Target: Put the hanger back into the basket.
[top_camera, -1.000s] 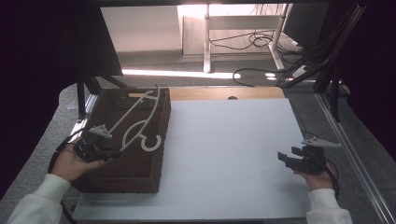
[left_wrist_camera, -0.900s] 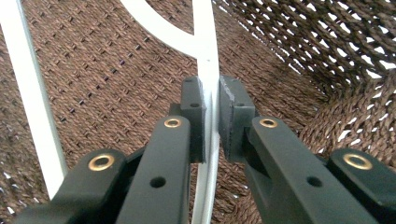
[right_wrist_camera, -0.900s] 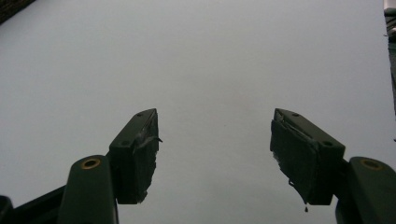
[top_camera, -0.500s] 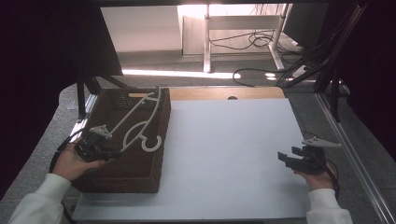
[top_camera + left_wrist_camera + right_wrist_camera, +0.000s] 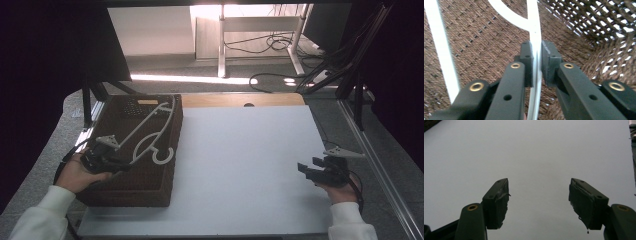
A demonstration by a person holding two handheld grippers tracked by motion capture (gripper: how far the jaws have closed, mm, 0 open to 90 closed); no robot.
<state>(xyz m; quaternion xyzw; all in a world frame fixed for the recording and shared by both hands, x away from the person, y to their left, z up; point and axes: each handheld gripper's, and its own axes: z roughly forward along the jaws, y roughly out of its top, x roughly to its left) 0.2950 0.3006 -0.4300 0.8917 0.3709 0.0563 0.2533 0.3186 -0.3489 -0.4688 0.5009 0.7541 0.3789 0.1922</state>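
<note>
The left gripper (image 5: pixel 537 62) rests over the near left of a brown woven basket (image 5: pixel 131 185). A bar of the white plastic hanger (image 5: pixel 145 135) runs between its jaws, which have just been easing apart: the left pad lies against the bar, and a thin gap shows at the right pad (so the grip looks loosened). No writing can be read on either. The right gripper (image 5: pixel 539 203) stands wide open and empty above the white tabletop (image 5: pixel 240 165).
</note>
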